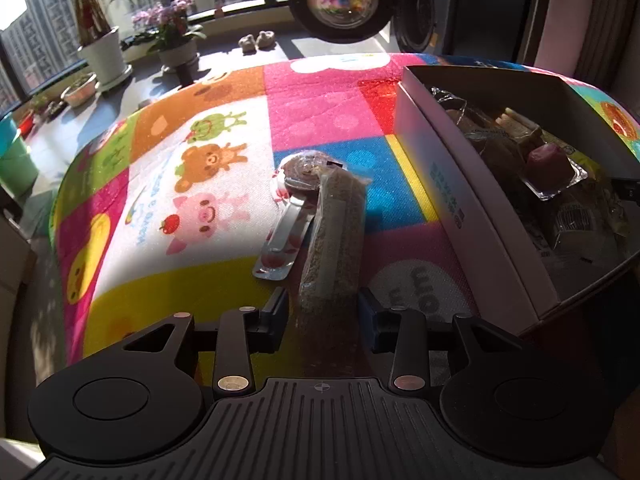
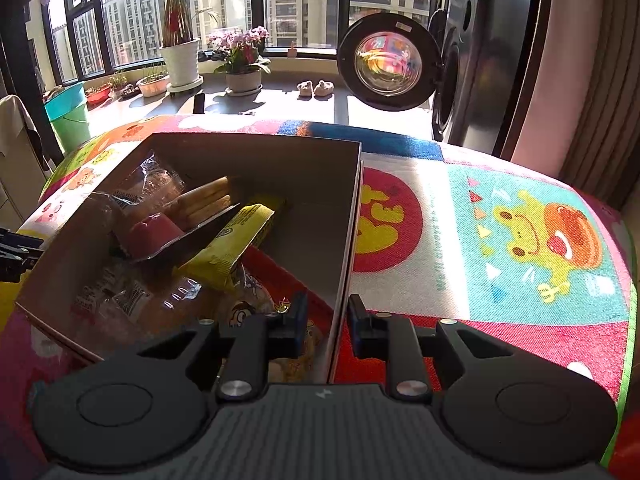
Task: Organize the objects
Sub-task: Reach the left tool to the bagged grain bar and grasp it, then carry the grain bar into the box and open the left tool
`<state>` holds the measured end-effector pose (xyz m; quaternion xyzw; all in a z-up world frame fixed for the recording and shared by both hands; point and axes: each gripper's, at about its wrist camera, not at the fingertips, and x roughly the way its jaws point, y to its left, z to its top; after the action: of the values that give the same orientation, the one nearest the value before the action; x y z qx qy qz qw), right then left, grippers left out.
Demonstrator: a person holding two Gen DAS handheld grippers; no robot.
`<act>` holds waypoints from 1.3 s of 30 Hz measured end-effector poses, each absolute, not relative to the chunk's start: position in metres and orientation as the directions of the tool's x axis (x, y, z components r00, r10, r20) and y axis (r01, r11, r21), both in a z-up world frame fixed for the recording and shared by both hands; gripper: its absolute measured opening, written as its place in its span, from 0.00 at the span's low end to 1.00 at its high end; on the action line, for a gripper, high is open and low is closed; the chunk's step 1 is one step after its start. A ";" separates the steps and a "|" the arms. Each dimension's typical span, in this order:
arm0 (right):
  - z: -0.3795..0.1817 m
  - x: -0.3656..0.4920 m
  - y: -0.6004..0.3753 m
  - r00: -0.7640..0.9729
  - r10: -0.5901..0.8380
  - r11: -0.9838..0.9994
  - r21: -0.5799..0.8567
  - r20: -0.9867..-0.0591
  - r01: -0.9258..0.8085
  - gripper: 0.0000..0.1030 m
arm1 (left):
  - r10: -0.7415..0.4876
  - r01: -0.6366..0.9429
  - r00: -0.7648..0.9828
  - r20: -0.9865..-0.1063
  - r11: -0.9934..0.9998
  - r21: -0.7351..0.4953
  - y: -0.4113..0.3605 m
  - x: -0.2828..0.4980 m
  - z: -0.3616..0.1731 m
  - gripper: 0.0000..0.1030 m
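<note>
1. Your left gripper [image 1: 323,312] is hanging over the colourful play mat [image 1: 168,208]. Its fingers are standing partly open on either side of the near end of a long grain-filled packet [image 1: 334,232], with a gap showing beside each pad, so they are not pinching it.
2. The packet is lying lengthwise on the mat. Its far end is resting against a round brown snack in clear wrap [image 1: 303,168], and a flat pink-patterned pouch [image 1: 286,236] is lying just to its left.
3. The cardboard box [image 1: 472,216] is standing to the right, full of wrapped snacks; its tall near wall is rising between the packet and the contents.
4. Your right gripper [image 2: 327,322] is straddling the box's right wall [image 2: 349,240], its fingers narrowly parted, one inside and one outside. I cannot tell whether the pads are pressing the cardboard.
5. Flower pots [image 2: 243,80] and an open washing-machine door [image 2: 390,68] are standing far behind the mat.
</note>
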<state>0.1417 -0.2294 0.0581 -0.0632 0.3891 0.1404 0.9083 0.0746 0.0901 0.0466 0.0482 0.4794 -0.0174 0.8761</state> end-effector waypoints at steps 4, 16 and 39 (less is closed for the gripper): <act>0.058 0.142 -0.229 0.659 0.206 0.953 -0.004 -0.724 -0.302 0.21 | -0.002 0.130 0.537 -0.844 0.988 0.080 0.080 0.060 0.044 0.39; 0.059 0.141 -0.229 0.657 0.205 0.953 -0.007 -0.725 -0.304 0.23 | -0.007 0.027 0.550 -0.835 1.000 0.010 0.077 0.076 0.041 0.53; 0.059 0.140 -0.228 0.656 0.205 0.952 -0.009 -0.726 -0.307 0.23 | -0.058 0.050 0.557 -0.828 0.998 -0.037 0.076 0.057 0.070 0.31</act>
<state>0.1400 -0.2279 0.0588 -0.0656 0.3898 0.1411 0.9077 0.0570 0.0762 0.0702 -0.0046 0.4694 -0.0306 0.8824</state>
